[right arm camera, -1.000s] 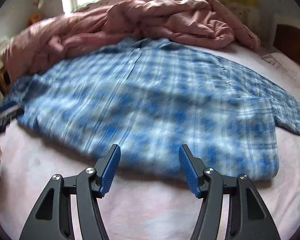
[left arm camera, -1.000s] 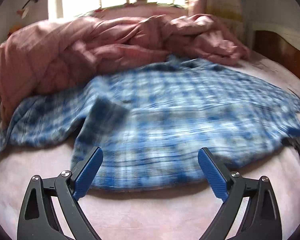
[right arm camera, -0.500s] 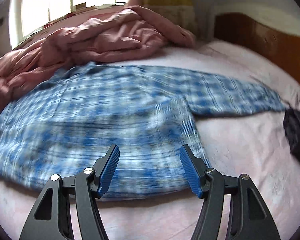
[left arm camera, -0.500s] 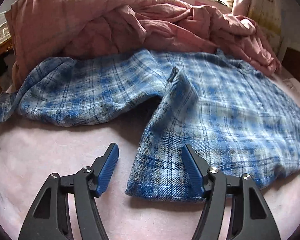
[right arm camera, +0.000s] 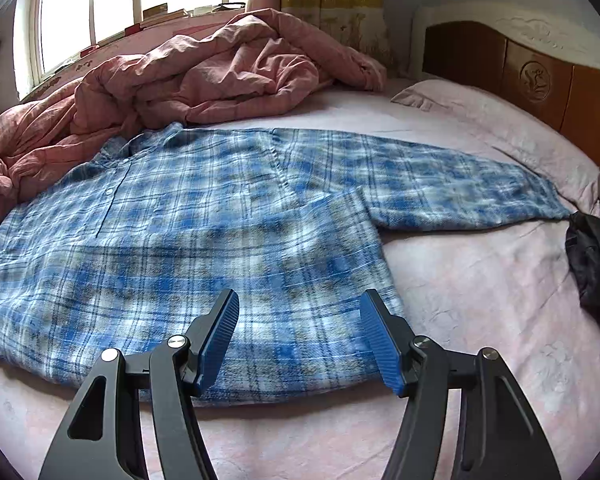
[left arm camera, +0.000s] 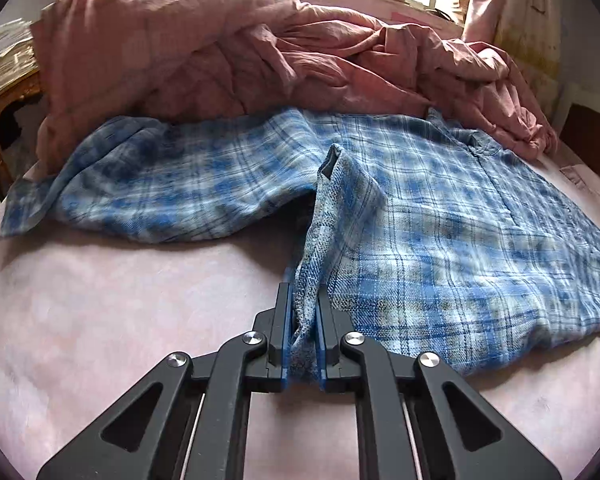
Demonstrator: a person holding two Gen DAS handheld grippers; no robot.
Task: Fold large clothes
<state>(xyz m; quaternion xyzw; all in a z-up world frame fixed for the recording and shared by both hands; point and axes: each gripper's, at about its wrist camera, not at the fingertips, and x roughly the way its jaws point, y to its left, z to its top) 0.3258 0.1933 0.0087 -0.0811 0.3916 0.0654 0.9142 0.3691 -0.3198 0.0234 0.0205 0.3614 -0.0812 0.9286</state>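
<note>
- Shirt, the blue-and-white plaid one, is spread front-up on your pink bedsheet, collar toward the window side and hem toward you.
- One sleeve runs out flat toward the wooden headboard; the other sleeve trails off the opposite way, ending near the edge of the bed.
- Your left gripper has just been closing, and now it's clamped on the shirt's bottom corner; you can see the fabric bunched up between the blue pads, with a ridge of cloth pulled up from the sheet behind them.
- Your right gripper is hanging over the hem on the other side with its jaws spread wide. Nothing is pinched there; the cloth just lies flat below the pads. Can't tell whether the tips touch the fabric.
- Behind the shirt, that rumpled pink duvet is piled along the far side of the bed, and its edge touches the collar area.
- A dark garment sits bunched on the sheet just past the cuff of the headboard-side sleeve, in the right wrist view.
- A pale pillow lies against the headboard.
- Bright window at the back, with a few small things on the sill, too blown out to say what.
</note>
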